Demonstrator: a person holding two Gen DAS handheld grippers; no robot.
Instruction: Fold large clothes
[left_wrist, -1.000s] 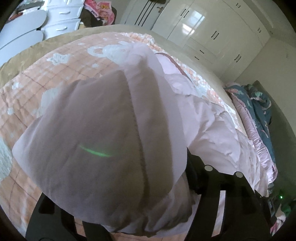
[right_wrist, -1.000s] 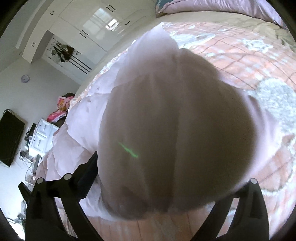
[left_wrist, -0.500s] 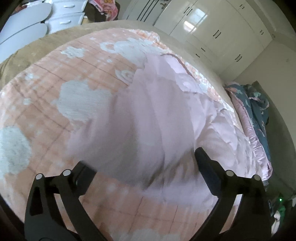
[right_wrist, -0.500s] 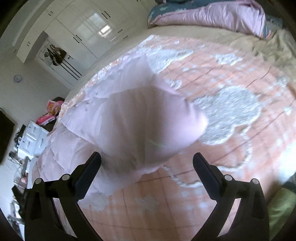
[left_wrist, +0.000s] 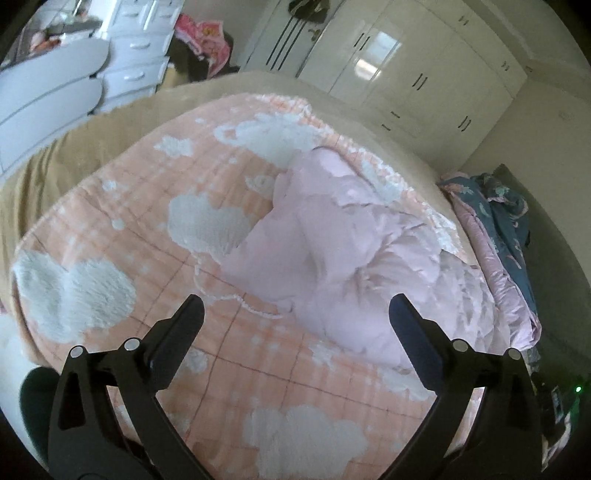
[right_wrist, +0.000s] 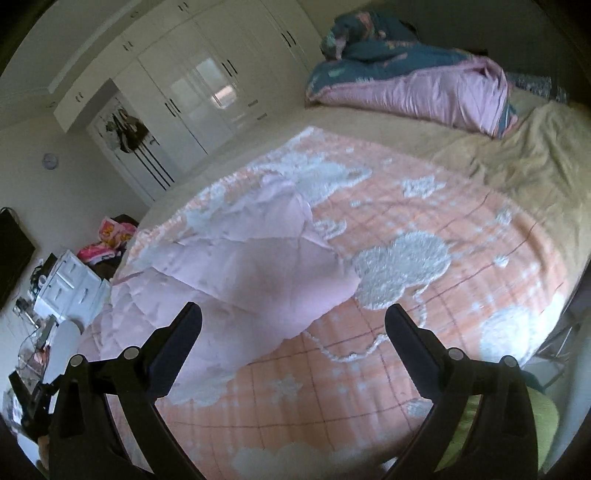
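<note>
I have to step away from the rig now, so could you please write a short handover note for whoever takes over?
Left gripper: open, nothing between its fingers; the jaws have just been opening.
Right gripper: open, empty.
Pink padded garment: lying on the peach cloud-pattern blanket on the bed, one part laid over the rest, touched by neither gripper.
Done: one fold laid down and let go.
Left: the bundle looks loose and uneven; probably further folds and tidying.

Jacket (left_wrist: 332, 251) released, both jaws open.
</note>
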